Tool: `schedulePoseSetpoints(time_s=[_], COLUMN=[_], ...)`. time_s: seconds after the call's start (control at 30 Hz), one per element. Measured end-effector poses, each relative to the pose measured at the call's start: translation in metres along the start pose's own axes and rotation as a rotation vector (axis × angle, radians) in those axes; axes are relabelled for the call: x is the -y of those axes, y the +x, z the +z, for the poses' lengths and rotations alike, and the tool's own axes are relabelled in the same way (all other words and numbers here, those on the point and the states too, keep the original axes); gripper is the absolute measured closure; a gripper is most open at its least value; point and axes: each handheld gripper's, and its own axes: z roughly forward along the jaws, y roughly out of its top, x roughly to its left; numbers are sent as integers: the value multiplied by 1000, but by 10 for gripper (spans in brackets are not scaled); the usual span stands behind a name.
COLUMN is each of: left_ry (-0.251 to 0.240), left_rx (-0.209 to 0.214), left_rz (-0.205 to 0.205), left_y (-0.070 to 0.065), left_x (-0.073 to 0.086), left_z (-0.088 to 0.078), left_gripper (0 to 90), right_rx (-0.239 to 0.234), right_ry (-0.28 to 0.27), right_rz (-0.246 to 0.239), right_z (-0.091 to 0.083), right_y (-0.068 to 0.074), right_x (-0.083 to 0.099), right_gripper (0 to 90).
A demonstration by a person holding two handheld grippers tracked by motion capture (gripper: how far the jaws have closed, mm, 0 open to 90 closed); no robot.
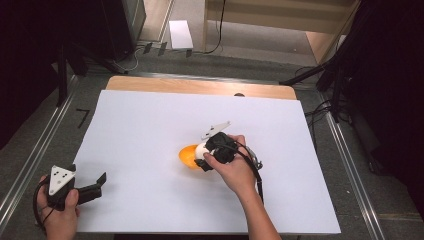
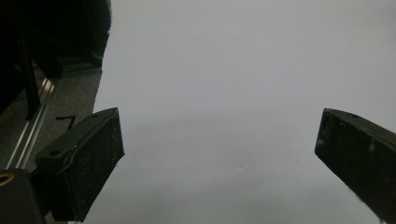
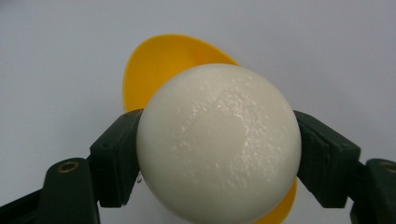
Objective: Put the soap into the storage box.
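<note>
Near edge of the white sheet (image 1: 150,210): left gripper (image 1: 97,184) rests low in the person's hand, jaws spread wide w/ nothing between them; left gripper view has bare sheet ahead.

Mid-sheet: right gripper (image 3: 217,154) pinches a white ball (image 3: 218,144), pads pressed on both its sides, just over the orange bowl (image 3: 159,65).

Risks: ball is smooth and round, held across its widest part, so a tilt or slack squeeze could squirt it out and roll it off the sheet. Lowering off-centre could clip the bowl's rim and tip or shove the light bowl.

The right gripper view shows the pad contact; the high view shows the bowl's (image 1: 189,156) place on the sheet, though the hand partly hides it, so whether ball touches bowl is prob. not yet – can't tell.
</note>
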Motion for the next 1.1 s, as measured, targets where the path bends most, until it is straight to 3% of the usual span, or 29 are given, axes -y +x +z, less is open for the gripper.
schedulePoseSetpoints(time_s=[0.5,1.1], left_ry=[-2,-1], left_rx=[-1,-2], left_rz=[1,5], left_y=[0,-1], left_x=[0,0], left_z=[0,0], left_gripper=[13,13], right_rx=[20,16], right_ry=[11,24], right_rz=[44,49], right_z=[9,11], right_y=[0,3], right_x=[-4,-4], right_gripper=[251,250])
